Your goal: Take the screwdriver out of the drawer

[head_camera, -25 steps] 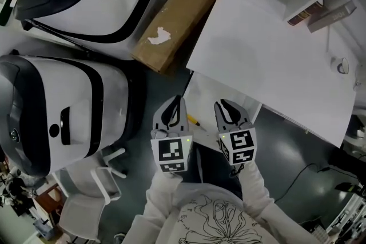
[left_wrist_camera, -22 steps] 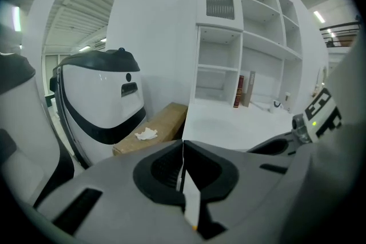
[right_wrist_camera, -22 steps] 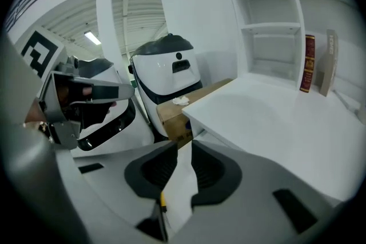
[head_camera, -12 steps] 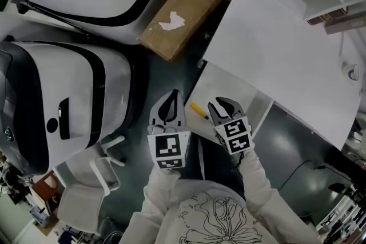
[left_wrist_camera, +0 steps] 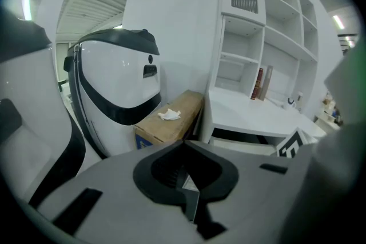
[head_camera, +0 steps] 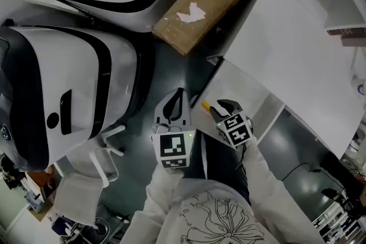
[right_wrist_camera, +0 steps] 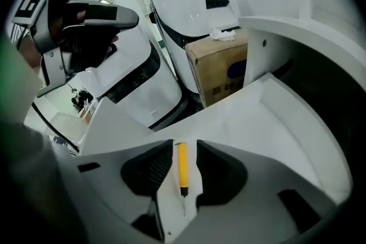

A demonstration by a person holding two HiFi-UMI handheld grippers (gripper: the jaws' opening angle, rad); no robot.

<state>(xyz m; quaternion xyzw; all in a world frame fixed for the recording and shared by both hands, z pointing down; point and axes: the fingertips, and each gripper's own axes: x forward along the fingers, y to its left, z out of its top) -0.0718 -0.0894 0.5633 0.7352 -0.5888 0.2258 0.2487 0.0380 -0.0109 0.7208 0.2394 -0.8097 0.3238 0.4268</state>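
A yellow-handled screwdriver lies on the floor of the open white drawer. In the head view only its yellow end shows, beside my right gripper. My right gripper points steeply down into the drawer. Its jaws have just been opening and stand open, one on each side of the screwdriver, with the pads off it. My left gripper hangs just left of the drawer over the dark floor. In its own view my left gripper is shut, with nothing in it.
Two large white-and-black shells fill the left side, with a cardboard box behind the drawer. The white desk top overhangs the drawer on the right. A white chair frame stands low left. Shelves with books rise over the desk.
Both grippers have sunk toward the drawer. The right one has tipped down over the screwdriver and its jaws have spread wider. The left one stayed shut.
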